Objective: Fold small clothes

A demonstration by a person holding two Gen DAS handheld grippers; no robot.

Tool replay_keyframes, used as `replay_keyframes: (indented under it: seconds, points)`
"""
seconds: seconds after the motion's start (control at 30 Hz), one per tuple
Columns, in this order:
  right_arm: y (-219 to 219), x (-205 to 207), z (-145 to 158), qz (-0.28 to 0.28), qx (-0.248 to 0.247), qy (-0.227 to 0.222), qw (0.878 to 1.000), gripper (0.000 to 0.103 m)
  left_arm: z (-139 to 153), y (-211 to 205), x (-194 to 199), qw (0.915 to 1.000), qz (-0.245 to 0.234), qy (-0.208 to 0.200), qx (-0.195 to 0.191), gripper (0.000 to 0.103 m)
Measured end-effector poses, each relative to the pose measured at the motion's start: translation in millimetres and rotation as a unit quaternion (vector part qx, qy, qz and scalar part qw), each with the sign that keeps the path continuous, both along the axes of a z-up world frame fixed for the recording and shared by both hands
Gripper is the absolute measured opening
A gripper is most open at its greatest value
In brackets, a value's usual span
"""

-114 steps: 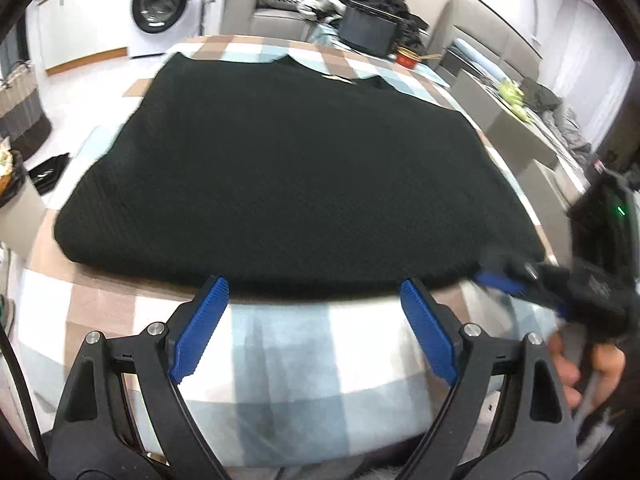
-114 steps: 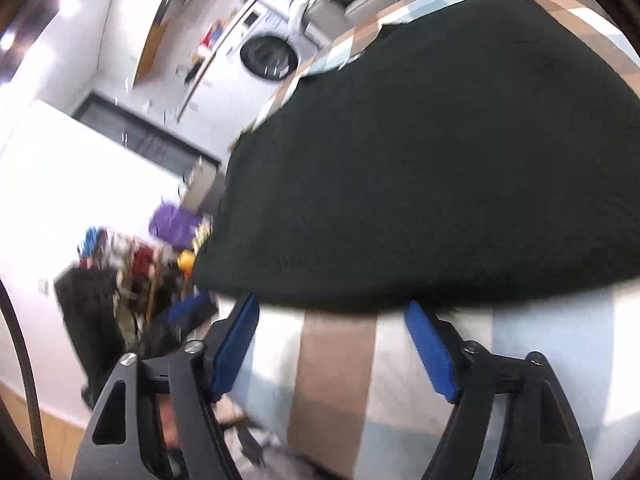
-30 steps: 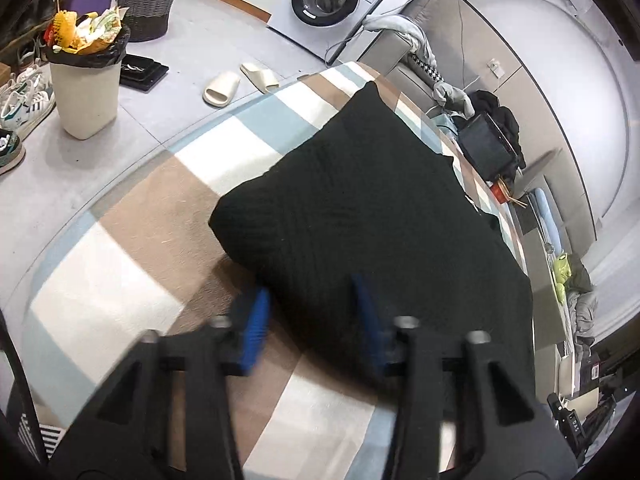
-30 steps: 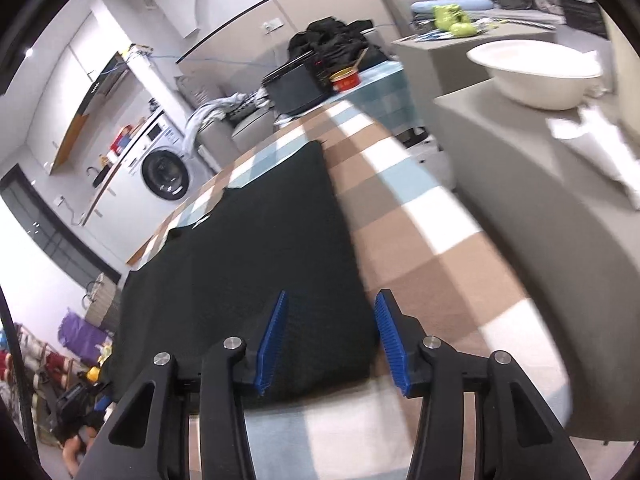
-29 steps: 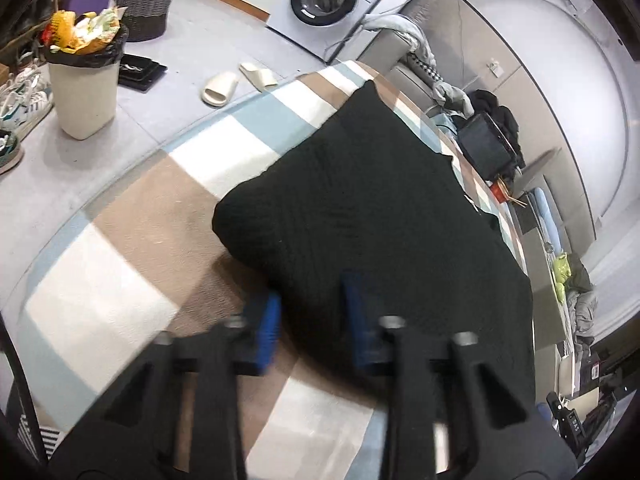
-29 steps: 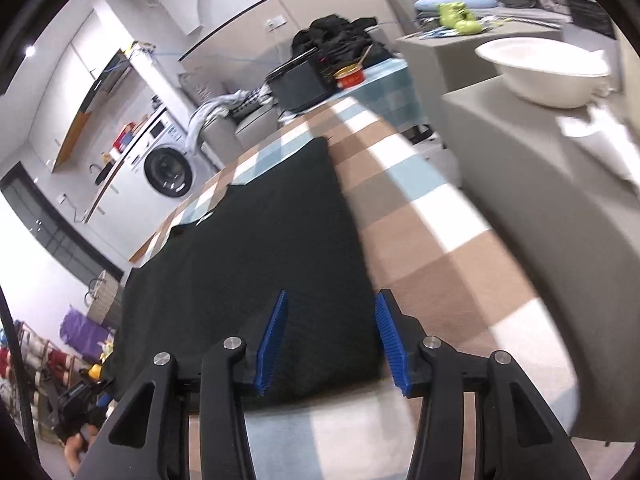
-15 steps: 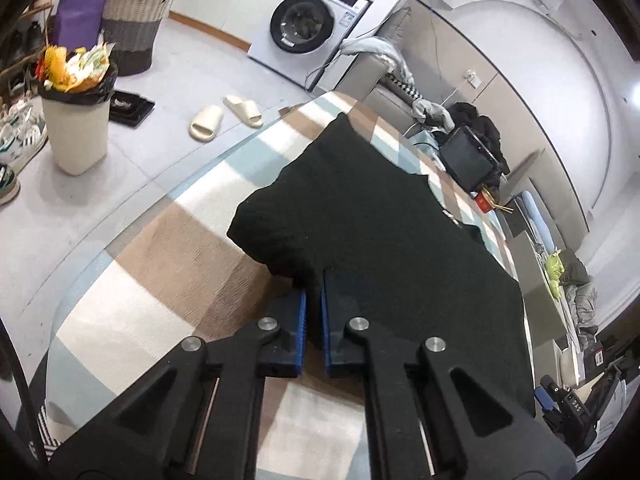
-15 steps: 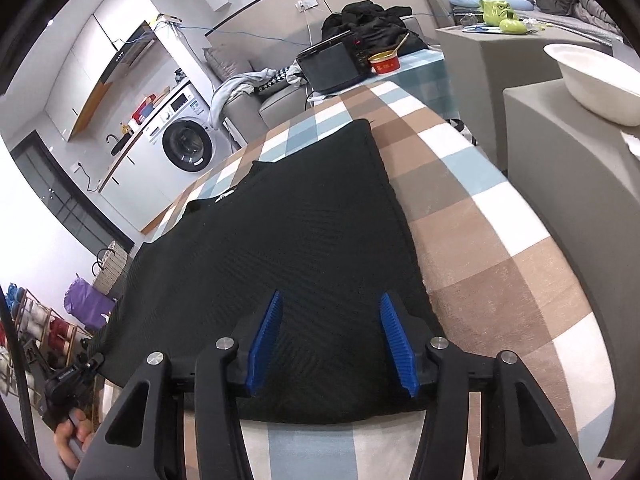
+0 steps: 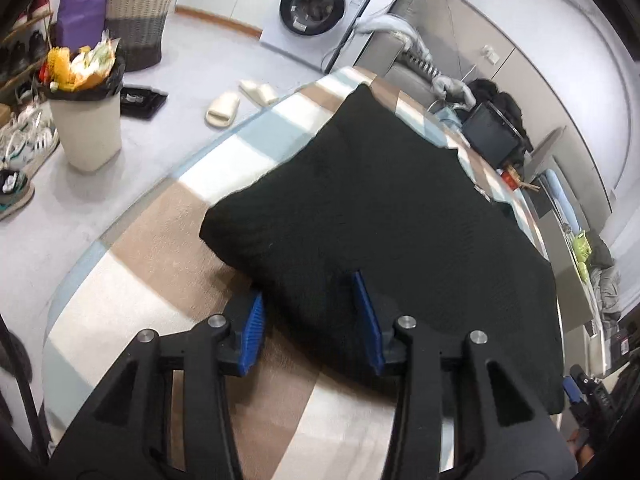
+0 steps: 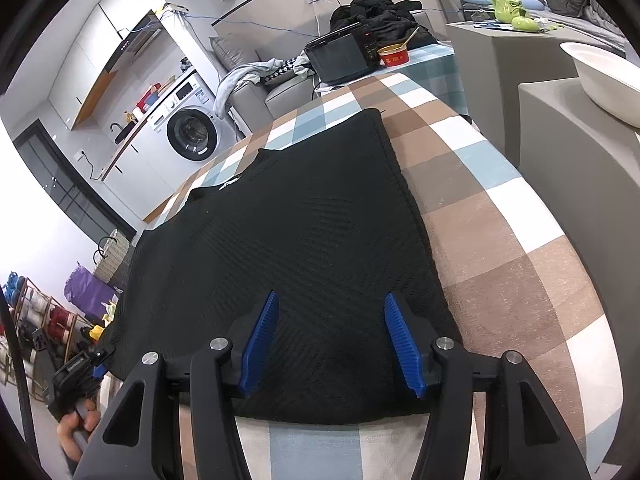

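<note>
A black knit garment lies folded flat on the checked tablecloth; it also shows in the right wrist view. My left gripper is open, its blue fingers straddling the garment's near left edge, close to the corner. My right gripper is open above the garment's near right part, and nothing is held. The other gripper shows small at the right edge of the left wrist view and at the lower left of the right wrist view.
The tablecloth drops off on the right toward a grey cabinet with a white basin. On the floor to the left stand a full waste bin, slippers, a basket and a washing machine. A black box sits at the far end.
My left gripper was shut at the garment's left edge half a second ago and has opened wide around it. My right gripper has moved forward over the garment and stays open.
</note>
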State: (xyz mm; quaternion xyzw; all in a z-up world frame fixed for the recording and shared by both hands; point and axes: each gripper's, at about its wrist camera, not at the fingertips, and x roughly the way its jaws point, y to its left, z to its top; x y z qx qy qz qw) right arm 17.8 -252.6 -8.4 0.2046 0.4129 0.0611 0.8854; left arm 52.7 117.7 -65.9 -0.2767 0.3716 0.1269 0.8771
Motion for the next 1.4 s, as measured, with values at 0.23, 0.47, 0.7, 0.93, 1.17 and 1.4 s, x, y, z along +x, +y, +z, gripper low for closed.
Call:
replay_keyframes:
  seconds: [0.23, 0.47, 0.7, 0.93, 1.17, 1.4]
  points:
    - [0.7, 5.8, -5.2, -0.002, -0.003, 0.003, 1.000, 0.057, 0.4, 0.6, 17.8, 0.9994, 0.006, -0.026, -0.021, 0.015]
    - [-4.4, 3.6, -6.2, -0.004, 0.012, -0.002, 1.000, 0.057, 24.6, 4.0, 1.5, 0.9989, 0.002, -0.047, 0.005, 0.015]
    - [-4.5, 4.3, -7.4, -0.001, 0.015, -0.001, 1.000, 0.057, 54.2, -16.4, 8.7, 0.9965, -0.018, -0.076, 0.029, 0.014]
    - [-11.7, 3.9, -4.4, -0.007, 0.021, -0.002, 1.000, 0.057, 124.9, -114.5, 52.3, 0.9772, -0.146, -0.143, 0.058, 0.014]
    - [-30.5, -2.1, 3.8, -0.031, 0.021, -0.011, 0.999, 0.057, 117.7, -260.3, 79.8, 0.9259, -0.352, -0.113, 0.078, 0.016]
    - [-41.0, -6.2, 1.9, -0.044, 0.010, 0.003, 0.999, 0.057, 82.2, -272.3, 62.9, 0.9047, -0.417, -0.065, 0.059, 0.071]
